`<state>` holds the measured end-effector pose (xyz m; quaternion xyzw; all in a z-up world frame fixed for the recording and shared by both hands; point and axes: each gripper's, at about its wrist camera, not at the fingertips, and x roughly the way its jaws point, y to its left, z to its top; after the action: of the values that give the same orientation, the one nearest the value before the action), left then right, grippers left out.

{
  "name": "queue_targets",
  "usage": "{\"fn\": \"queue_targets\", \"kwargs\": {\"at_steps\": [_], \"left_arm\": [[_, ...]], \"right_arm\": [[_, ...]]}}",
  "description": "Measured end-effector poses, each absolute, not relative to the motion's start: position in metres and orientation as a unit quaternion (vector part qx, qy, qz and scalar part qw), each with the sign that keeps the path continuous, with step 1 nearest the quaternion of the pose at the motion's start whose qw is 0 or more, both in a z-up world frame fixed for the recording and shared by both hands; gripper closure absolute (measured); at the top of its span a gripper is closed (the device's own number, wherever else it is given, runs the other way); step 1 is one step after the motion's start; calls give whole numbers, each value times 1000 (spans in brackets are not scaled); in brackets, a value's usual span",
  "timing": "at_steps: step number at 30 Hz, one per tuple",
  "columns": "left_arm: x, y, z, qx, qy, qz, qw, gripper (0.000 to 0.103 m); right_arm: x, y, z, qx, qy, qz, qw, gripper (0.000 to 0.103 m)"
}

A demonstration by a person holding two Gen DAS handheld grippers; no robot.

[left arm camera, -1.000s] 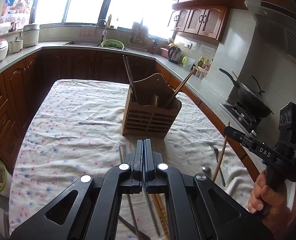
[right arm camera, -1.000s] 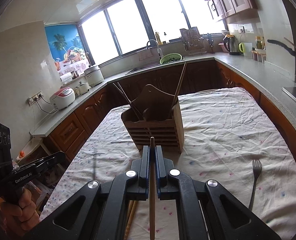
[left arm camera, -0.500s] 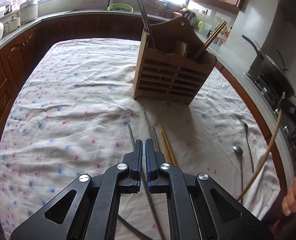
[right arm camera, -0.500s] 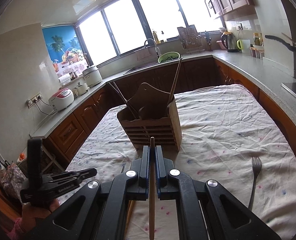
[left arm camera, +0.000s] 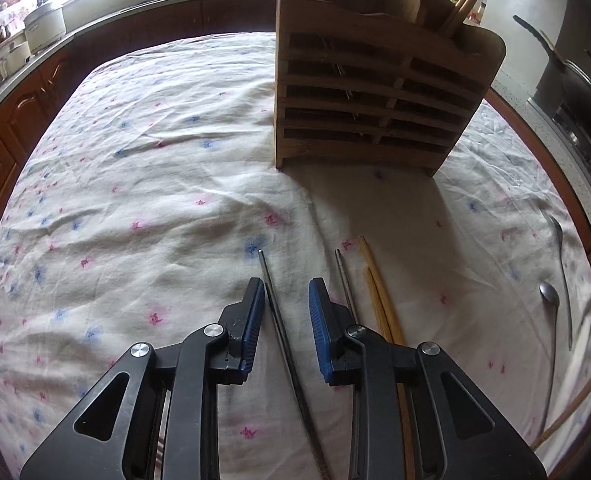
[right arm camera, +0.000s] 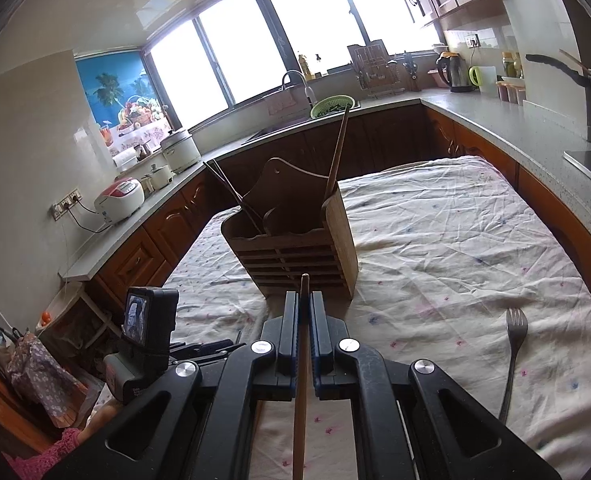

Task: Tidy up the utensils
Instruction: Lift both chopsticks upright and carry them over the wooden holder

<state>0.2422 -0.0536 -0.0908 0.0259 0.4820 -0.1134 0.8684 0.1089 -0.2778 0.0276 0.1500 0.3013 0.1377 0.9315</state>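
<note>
Left gripper (left arm camera: 285, 300) — jaws parted astride a metal chopstick (left arm camera: 269, 284) on the tablecloth (left arm camera: 135, 184); right gripper (right arm camera: 304, 312) clamped on a wooden chopstick (right arm camera: 301, 380).

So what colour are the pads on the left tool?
Blue pads, on a black left tool; clearest in the left wrist view.

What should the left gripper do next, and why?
Probably close. The left gripper is open and straddles a metal chopstick lying on the cloth, nearer the left pad. The right gripper already clamps a wooden chopstick.
</note>
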Motion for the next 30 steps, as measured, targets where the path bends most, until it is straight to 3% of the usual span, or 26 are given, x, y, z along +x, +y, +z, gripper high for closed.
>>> {"fn": "queue_targets", "kwargs": {"at_steps": [1, 2, 4, 14, 30], "left_arm": [[243, -56, -91, 34, 479, -112, 870, 85], [245, -58, -91, 44, 476, -109, 871, 98], [245, -58, -90, 41, 477, -117, 870, 99], [204, -24, -33, -61, 421, -165, 890, 100], [153, 2, 41, -88, 338, -178, 920, 100]], "right_arm": [[110, -278, 27, 152, 302, 138, 931, 98], [111, -277, 26, 153, 303, 139, 930, 98], [113, -277, 25, 154, 304, 140, 930, 98], [106, -278, 36, 153, 292, 143, 933, 98], [93, -265, 65, 135, 256, 158, 944, 98]]}}
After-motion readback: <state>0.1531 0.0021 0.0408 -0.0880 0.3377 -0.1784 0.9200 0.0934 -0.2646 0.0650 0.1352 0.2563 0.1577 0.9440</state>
